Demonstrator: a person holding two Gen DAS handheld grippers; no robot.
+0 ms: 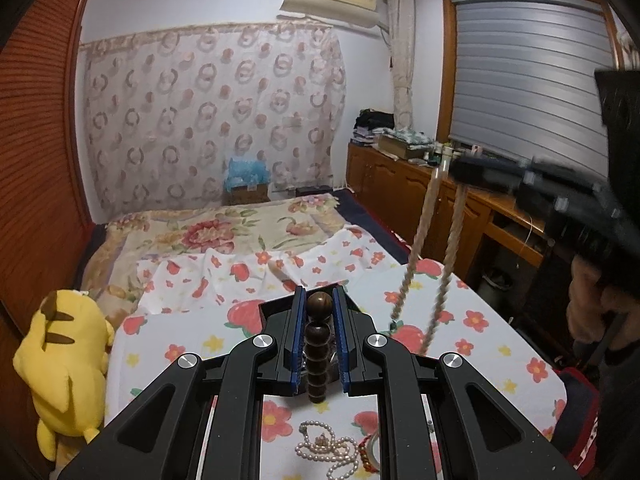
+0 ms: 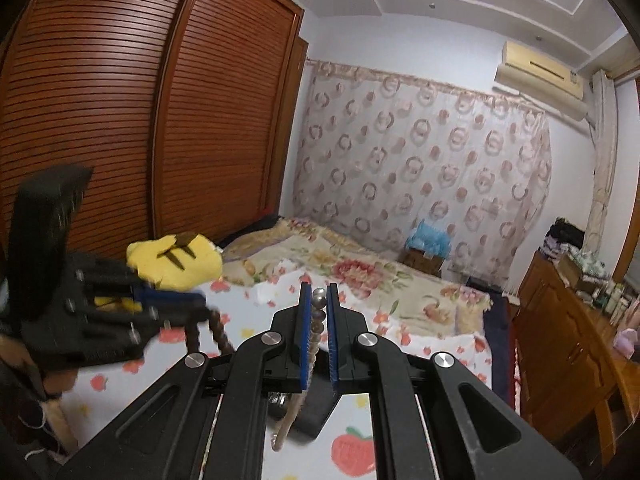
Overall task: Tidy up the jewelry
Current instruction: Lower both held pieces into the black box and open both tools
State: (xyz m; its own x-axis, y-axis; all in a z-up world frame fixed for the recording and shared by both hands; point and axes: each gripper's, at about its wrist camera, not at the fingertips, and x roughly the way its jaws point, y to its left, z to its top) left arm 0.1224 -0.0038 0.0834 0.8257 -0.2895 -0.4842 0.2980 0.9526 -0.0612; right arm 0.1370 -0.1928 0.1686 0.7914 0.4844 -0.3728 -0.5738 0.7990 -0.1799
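Both grippers clamp beads above the strawberry sheet (image 1: pixel 460 312): left gripper (image 1: pixel 319 308) dark wooden strand (image 1: pixel 318 344), right gripper (image 2: pixel 319 300) pale long strand (image 1: pixel 416 252). Risk: swinging loops snagging, slipping.

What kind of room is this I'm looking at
Most likely a home bedroom: a bed with a strawberry-print white sheet, a tall slatted reddish-brown wooden wardrobe, and a yellow plush toy at the bedside.
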